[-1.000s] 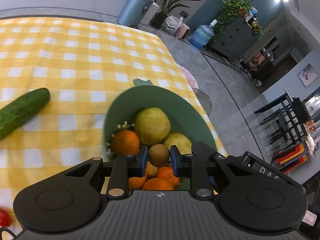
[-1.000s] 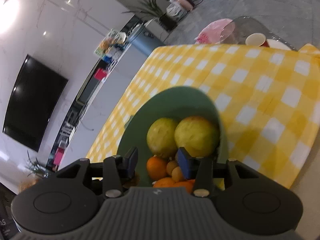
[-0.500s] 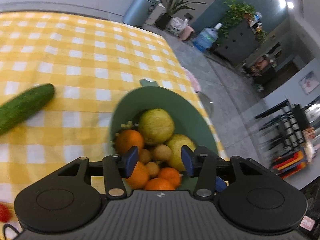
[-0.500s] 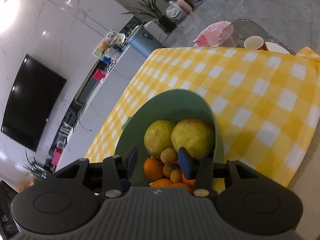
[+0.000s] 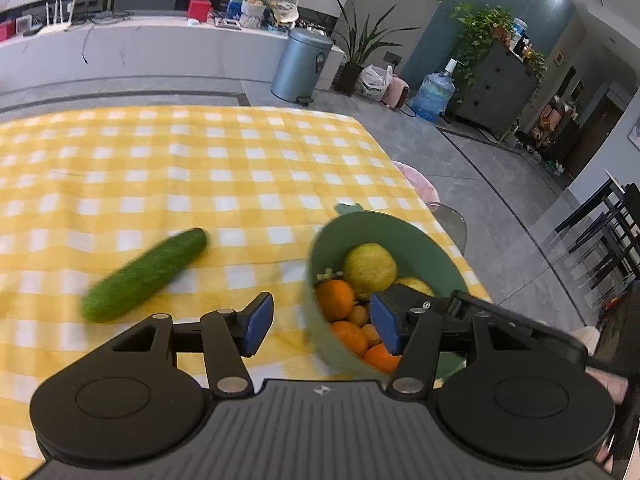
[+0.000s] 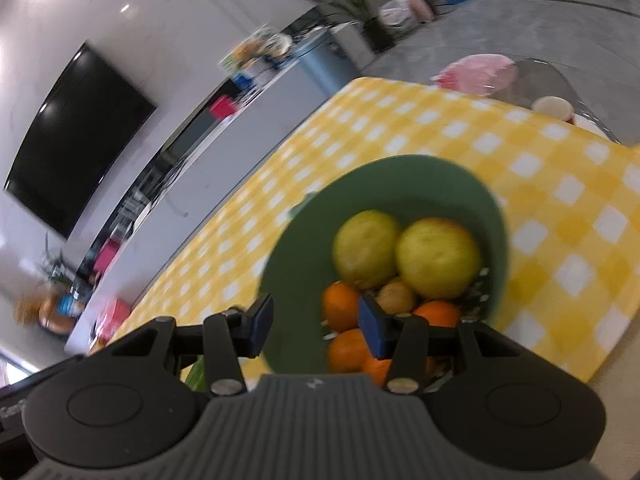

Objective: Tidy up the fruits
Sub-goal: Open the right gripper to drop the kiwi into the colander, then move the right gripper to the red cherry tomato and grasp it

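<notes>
A green bowl (image 5: pixel 404 232) stands on the yellow checked tablecloth near the table's right edge. It holds two yellow-green fruits (image 5: pixel 370 266), several oranges (image 5: pixel 336 298) and small brown kiwis (image 5: pixel 358 314). My left gripper (image 5: pixel 322 322) is open and empty, its jaws astride the bowl's near left rim. In the right wrist view the same bowl (image 6: pixel 420 176) holds the yellow-green fruits (image 6: pixel 438 258), oranges (image 6: pixel 340 306) and a kiwi (image 6: pixel 396 296). My right gripper (image 6: pixel 316 324) is open and empty over the bowl's near left rim.
A green cucumber (image 5: pixel 146 274) lies on the cloth left of the bowl. The table's right edge (image 5: pixel 452 220) drops to grey floor. A glass side table with a pink cloth (image 6: pixel 480 74) and a cup (image 6: pixel 554 106) stands beyond the far corner.
My left gripper opened and let the kiwi go into the bowl, then pulled back and swung left. The cucumber now sits nearer the view's centre. My right gripper shifted left, staying open.
</notes>
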Demonstrator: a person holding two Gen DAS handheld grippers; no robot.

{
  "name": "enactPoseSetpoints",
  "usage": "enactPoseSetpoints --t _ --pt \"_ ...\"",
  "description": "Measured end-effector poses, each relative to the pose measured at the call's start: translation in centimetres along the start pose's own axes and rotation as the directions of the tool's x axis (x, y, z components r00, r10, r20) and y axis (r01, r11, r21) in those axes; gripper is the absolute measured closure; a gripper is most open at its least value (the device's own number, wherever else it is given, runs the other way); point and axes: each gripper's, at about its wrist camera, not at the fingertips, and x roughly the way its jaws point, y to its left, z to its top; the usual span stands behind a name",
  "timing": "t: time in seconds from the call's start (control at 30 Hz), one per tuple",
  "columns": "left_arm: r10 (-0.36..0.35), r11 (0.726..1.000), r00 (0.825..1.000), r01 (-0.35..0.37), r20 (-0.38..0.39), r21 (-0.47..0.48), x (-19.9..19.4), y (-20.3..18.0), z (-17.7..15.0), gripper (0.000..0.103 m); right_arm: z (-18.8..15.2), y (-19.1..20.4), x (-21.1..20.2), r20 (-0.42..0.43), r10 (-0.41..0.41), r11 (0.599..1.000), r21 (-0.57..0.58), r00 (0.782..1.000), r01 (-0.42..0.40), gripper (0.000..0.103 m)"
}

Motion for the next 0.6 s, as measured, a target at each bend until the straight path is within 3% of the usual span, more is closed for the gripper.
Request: enactPoseSetpoints --t 0.2,0.27,0.33,0.4,0.47,0.53,0.6 --pt "0.098 0.992 0.995 -0.097 0.016 -0.085 -3.2 5.8 -0.1 0.034 -1.2 3.7 0.6 -0.086 0.079 0.991 -0.100 0.993 -0.087 0.057" --pt "0.141 0.983 0.990 -0.140 -0.002 -0.118 -3.5 7.9 -0.2 0.034 -2.0 5.6 1.4 -0.166 0.090 0.978 -0.172 0.982 -0.119 0.048" --pt "0.189 0.970 0.982 -0.189 -0.018 -0.154 -3.8 9.7 -0.5 0.034 -3.3 7.5 2.2 -0.243 0.088 0.960 -0.239 0.966 -0.147 0.048" --pt "0.223 0.960 0.974 -0.225 -0.032 -0.164 -3.7 11.0 -0.8 0.034 -5.1 9.8 2.8 -0.295 0.069 0.927 -0.333 0.953 -0.170 0.050" --pt "0.249 0.953 0.967 -0.253 -0.046 -0.166 -3.4 11.9 -1.4 0.034 -7.0 12.1 3.3 -0.326 0.030 0.876 -0.447 0.945 -0.182 0.064" --pt "0.259 0.948 0.964 -0.266 -0.065 -0.172 -3.0 12.6 -2.0 0.034 -9.1 14.1 3.8 -0.348 -0.014 0.816 -0.545 0.937 -0.191 0.065" --pt "0.252 0.947 0.964 -0.264 -0.082 -0.181 -2.6 13.2 -2.3 0.034 -10.8 15.4 4.6 -0.377 -0.040 0.786 -0.584 0.925 -0.204 0.065"
